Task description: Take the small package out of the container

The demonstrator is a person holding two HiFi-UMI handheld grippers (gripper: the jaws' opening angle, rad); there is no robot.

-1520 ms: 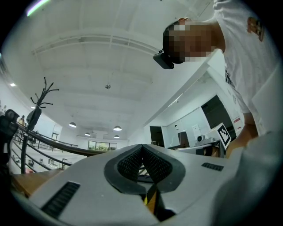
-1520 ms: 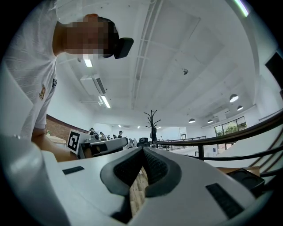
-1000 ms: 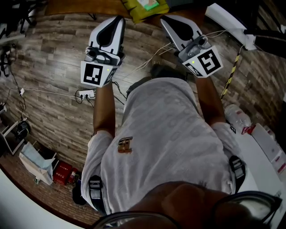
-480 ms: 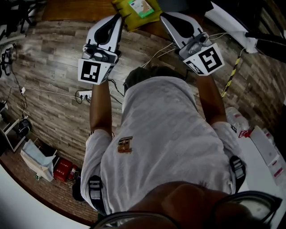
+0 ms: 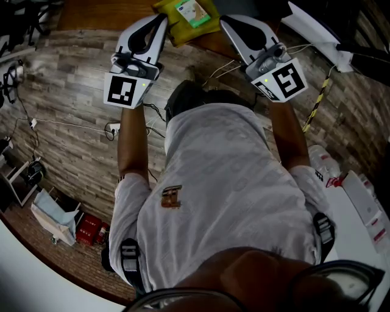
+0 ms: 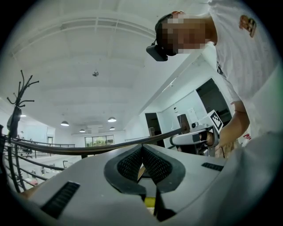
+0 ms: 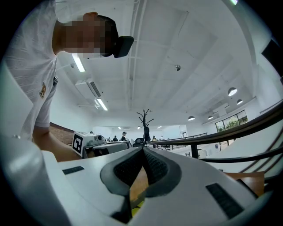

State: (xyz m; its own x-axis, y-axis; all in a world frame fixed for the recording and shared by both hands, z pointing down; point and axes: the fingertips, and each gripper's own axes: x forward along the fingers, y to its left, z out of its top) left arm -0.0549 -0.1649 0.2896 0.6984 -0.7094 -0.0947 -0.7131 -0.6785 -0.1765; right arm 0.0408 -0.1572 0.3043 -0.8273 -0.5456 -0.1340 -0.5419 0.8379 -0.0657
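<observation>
A yellow bag [image 5: 183, 18] lies on a brown tabletop [image 5: 97, 7] at the top edge of the head view, and a small white and green package [image 5: 190, 10] rests on it. My left gripper [image 5: 162, 17] reaches toward the bag's left side with its jaws shut and nothing held. My right gripper [image 5: 223, 20] points at the bag's right side, its pads meeting at the tips, also with nothing held. In the left gripper view the pads [image 6: 132, 164] touch, with a strip of yellow [image 6: 150, 202] below them. The right gripper view shows the same closed pads [image 7: 128, 167].
The person's torso in a light shirt [image 5: 225, 195] fills the middle of the head view. On the wood floor lie a power strip [image 5: 116, 128] with cables, a red box [image 5: 88, 233] and a blue-white bag [image 5: 52, 216]. A white object [image 5: 314, 33] is at top right.
Both grippers have moved toward the table. The yellow bag and the package on it now show further into the head view between the two gripper tips. The jaws stay shut.
</observation>
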